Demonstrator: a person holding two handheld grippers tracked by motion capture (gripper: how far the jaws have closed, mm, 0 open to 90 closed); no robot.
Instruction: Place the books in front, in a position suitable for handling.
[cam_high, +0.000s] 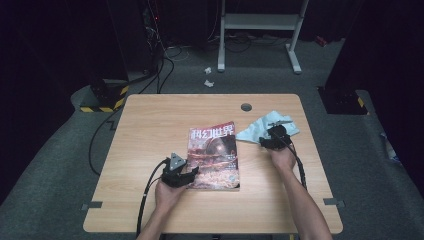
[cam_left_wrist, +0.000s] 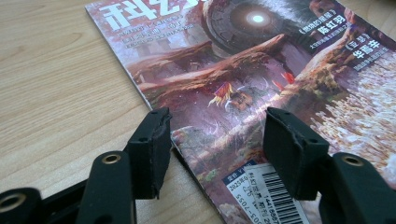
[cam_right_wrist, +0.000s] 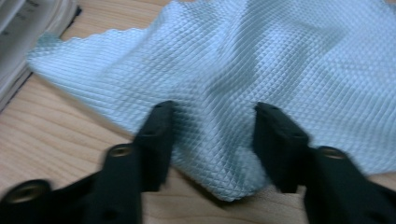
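A magazine (cam_high: 214, 157) with a reddish science-fiction cover lies flat in the middle of the wooden table (cam_high: 150, 130). My left gripper (cam_high: 191, 173) rests at its near left corner. In the left gripper view the jaws (cam_left_wrist: 215, 121) stand open astride that edge of the magazine (cam_left_wrist: 243, 84), one jaw over bare wood, the other over the cover by the barcode. A pale blue waffle-textured cloth (cam_high: 255, 131) lies rumpled to the right of the magazine. My right gripper (cam_high: 274, 134) is down on it, open, with a raised fold of the cloth (cam_right_wrist: 224, 60) between the jaws (cam_right_wrist: 212, 112).
A round cable hole (cam_high: 246, 106) sits near the table's far edge. Beyond the table stand a white metal frame (cam_high: 260, 22), cables, and scraps of paper (cam_high: 208, 75) on the grey floor. The magazine's page edges (cam_right_wrist: 28, 28) show at the upper left of the right gripper view.
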